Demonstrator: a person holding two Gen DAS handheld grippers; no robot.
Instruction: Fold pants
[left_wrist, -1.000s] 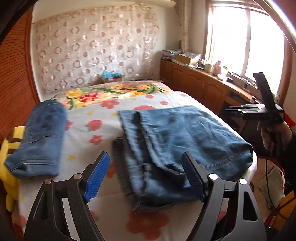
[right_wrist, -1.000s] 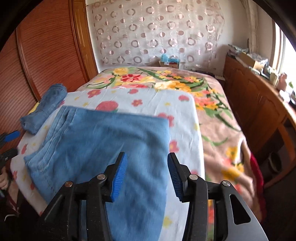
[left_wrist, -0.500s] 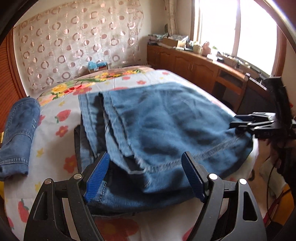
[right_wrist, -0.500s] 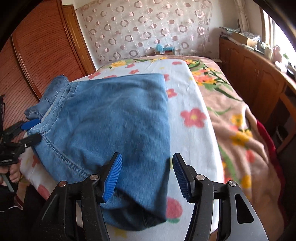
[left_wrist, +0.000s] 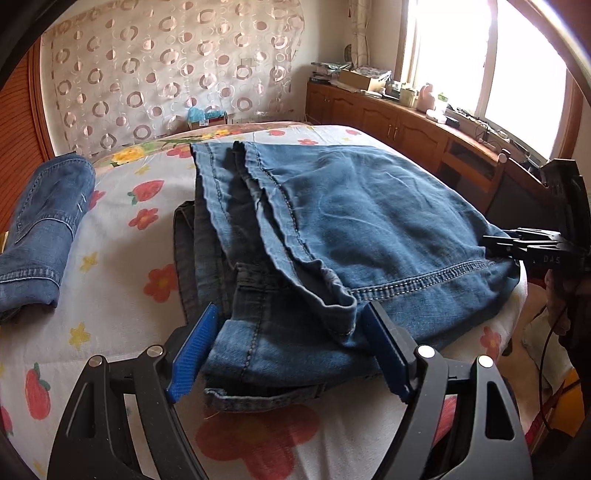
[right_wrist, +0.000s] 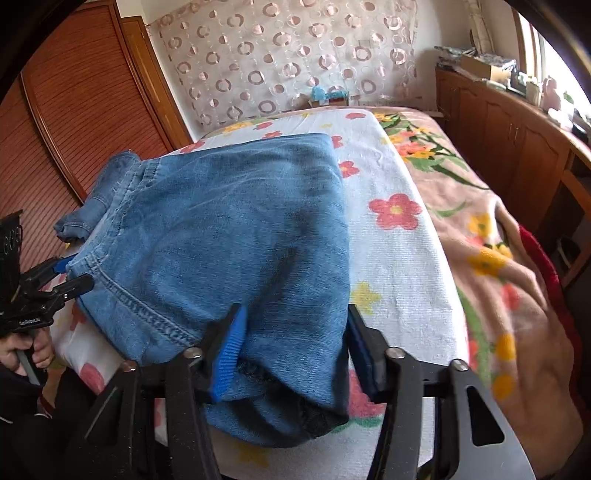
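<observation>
Both claws have closed in on the jeans on the bed within a second — my left claw and right claw now straddle the near edge at 6 o'clock, jaws spread, nothing pinched — ready, I judge, for the next fold.

1. Flowered white bedsheet covers the bed's near part.
2. Second folded denim garment lies on it at left.
3. Circle-patterned curtain behind the bed.
4. Wooden cabinets under a bright window.
5. Floral pink blanket on the bed's right side.
</observation>
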